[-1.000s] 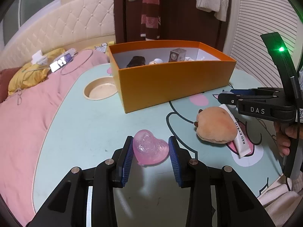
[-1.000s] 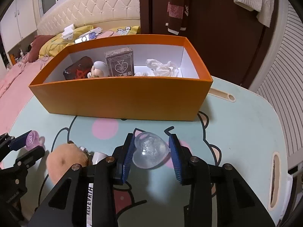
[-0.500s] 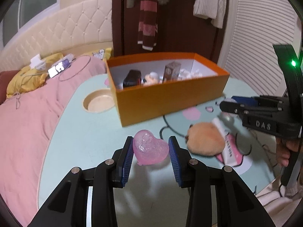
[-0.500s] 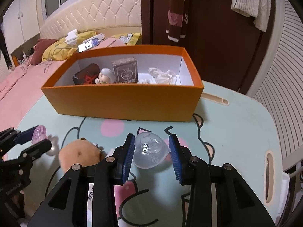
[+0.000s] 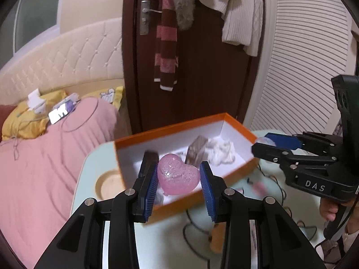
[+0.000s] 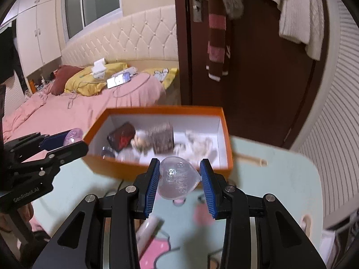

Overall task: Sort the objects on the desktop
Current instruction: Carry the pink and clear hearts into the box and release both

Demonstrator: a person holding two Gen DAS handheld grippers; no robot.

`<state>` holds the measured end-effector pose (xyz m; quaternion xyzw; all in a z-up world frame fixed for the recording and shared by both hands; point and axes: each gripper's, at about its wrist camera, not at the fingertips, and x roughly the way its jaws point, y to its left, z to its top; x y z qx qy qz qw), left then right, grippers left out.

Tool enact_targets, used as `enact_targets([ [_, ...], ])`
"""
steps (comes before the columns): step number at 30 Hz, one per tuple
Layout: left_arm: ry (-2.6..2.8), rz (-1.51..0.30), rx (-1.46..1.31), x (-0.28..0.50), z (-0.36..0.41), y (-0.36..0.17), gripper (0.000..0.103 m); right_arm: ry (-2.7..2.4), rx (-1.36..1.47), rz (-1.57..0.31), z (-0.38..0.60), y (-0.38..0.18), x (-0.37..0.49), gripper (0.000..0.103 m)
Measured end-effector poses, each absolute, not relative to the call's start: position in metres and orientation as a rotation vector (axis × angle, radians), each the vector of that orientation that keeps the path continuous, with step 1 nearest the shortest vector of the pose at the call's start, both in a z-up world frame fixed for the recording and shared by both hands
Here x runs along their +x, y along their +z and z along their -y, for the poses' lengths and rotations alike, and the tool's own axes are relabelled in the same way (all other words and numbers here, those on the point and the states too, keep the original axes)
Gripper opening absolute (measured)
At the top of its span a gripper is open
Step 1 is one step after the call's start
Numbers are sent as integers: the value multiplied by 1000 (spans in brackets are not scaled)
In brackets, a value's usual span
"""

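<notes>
Orange box, pink heart between tongs

Home bedroom. A bed with pink bedding and tufted cream headboard is lying far left; scarf and sweater are hanging on a dark wooden door far right; a cartoon-printed table is standing near.
</notes>
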<state>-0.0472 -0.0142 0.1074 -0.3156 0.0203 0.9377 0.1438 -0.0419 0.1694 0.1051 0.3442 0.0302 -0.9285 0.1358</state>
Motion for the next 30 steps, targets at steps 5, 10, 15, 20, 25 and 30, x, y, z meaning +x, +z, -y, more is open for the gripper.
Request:
enact_targets([
  [5,2689,-61,-946,-76,6,104,35,-2670,992,-70,-165,109,-75,39],
  [10,2687,-47,-985,-98,3,98,35,-2646,1015,-50,-161,105,-102,39],
  [15,2691,-41,-1012,-112,2,92,36,-2623,1051,-43,-157,95,-119,39],
  [20,2724,-9,-983,-111,7,91,64,-2589,1084,-15,-156,87,-132,43],
  [25,2744,-21,-964,-111,15,85,74,-2626,1073,119,-169,85,-133,80],
  [30,2752,-24,-1008,-126,22,71,74,-2620,1131,167,-180,78,-135,80],
])
